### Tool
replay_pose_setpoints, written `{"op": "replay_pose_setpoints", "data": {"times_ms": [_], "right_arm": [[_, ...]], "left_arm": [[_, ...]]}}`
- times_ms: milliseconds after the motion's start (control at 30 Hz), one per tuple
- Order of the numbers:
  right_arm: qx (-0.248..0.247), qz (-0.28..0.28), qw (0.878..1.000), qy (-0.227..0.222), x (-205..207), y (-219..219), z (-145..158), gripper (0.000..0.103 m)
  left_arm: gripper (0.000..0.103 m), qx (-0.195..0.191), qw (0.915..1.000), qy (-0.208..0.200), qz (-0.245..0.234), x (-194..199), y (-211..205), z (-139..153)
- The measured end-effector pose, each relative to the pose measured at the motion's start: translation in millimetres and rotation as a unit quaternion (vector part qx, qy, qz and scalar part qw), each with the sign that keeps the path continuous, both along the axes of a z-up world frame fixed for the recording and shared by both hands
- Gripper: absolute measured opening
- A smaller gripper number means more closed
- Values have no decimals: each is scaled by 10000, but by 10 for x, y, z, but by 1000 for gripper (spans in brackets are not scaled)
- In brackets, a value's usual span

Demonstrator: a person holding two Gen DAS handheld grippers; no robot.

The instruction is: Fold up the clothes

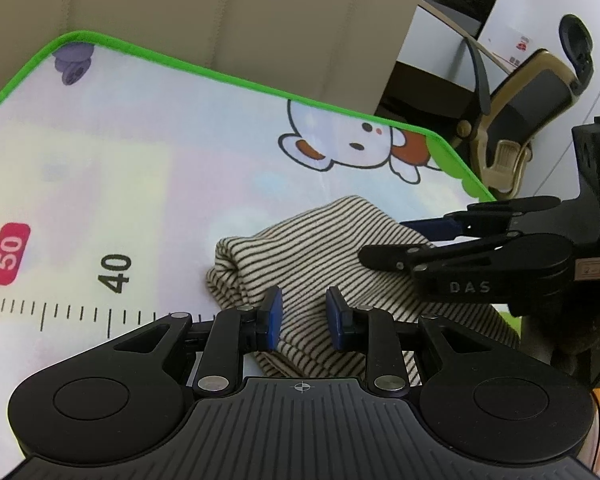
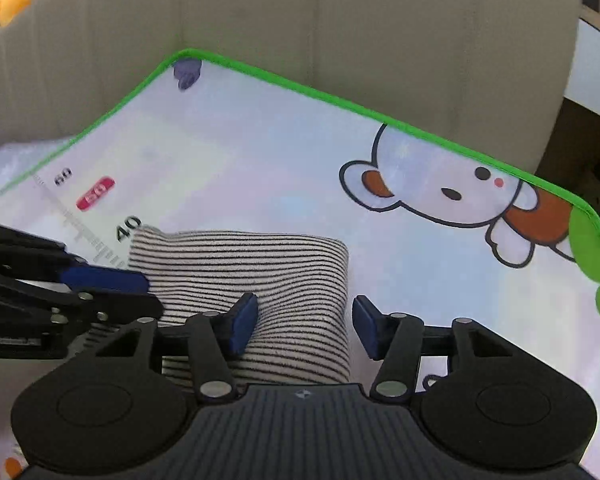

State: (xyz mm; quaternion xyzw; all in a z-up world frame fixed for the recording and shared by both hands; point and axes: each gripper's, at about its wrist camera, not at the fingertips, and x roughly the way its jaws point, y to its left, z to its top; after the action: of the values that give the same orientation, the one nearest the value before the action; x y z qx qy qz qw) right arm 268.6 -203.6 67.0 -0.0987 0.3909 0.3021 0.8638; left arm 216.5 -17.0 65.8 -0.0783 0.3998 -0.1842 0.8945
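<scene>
striped garment [image 2: 260,280]: soft ribbed knit cloth, matt. mat [image 2: 260,160]: smooth printed surface, slight sheen, green stitched edge. left tongs [image 1: 302,318]: matt black plastic, ribbed housing, shiny metal pivot pins, blue rubbery pads [image 1: 274,316]. sofa back [image 1: 220,12]: beige matt upholstery.

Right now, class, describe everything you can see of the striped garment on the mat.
The striped garment is a soft knit, cream with thin dark stripes, folded into a thick compact bundle with rounded edges. It lies on the cartoon play mat, near its printed ruler's "40". Both hand-held grippers, left and right, are open over its near end; neither clamps it.
</scene>
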Motion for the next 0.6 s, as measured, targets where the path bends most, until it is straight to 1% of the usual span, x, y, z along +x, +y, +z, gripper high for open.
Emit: {"op": "replay_pose_setpoints", "data": {"times_ms": [67,133,200,267,300,367,400,467,500,567,600], "right_arm": [[177,-71,9998,9,-59,-48,80,59],[419,-170,9990,-1,-146,-198,161,71],[622,-261,9976,149,-183,-333,141,76],[604,-312,9970,372,-221,-406,31,78],[520,-333,9972,422,-245,-410,-41,81],[411,-376,9972,504,-285,-417,-158,82],[450,-384,9969,525,-285,-420,-161,82],[413,-288,9975,487,-277,-415,-145,82],[375,-227,9980,451,-274,-411,-138,82],[401,-184,9979,476,-255,-429,-137,82],[468,-225,9972,542,-241,-447,-146,82]], "left_arm": [[29,0,10000,6,21,1,-3,-1],[29,38,10000,-11,4,-5,-8,8],[29,41,10000,-11,-7,-3,-2,11],[29,15,10000,-1,-4,5,10,4],[29,19,10000,-6,-6,4,7,2],[29,23,10000,-13,-12,4,1,8],[29,22,10000,-13,-16,4,0,16],[28,-119,9998,10,136,-30,51,97],[30,-204,9995,22,249,-73,85,146],[53,-365,9982,59,475,-180,153,236],[57,-445,9977,177,486,-226,167,225]]}}
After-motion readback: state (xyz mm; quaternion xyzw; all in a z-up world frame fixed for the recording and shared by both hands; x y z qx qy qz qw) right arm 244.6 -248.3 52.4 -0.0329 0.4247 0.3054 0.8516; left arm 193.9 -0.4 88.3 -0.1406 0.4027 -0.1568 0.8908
